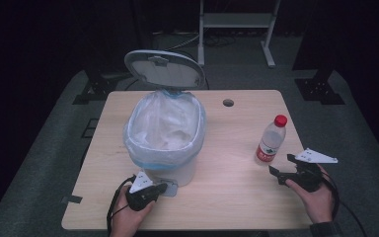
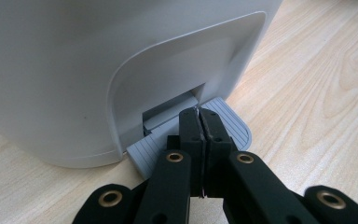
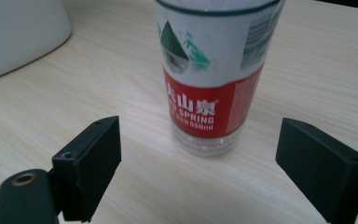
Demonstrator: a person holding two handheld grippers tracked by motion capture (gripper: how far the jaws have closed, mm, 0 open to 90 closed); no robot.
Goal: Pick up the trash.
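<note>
Left side: left gripper low at the front base of the white pedal bin, jaws clenched together with nothing between them, tips resting on the grey foot pedal. Bin lid is up; liner bag folded over the rim. Bin sits mid-table, between the two grippers.

Right side: water bottle with red cap stands upright, well apart from the bin. Right gripper just beside it on the near side, jaws spread wide, gripping nothing. In the right gripper view the bottle stands just beyond the jaw tips, roughly centred, not touched.
</note>
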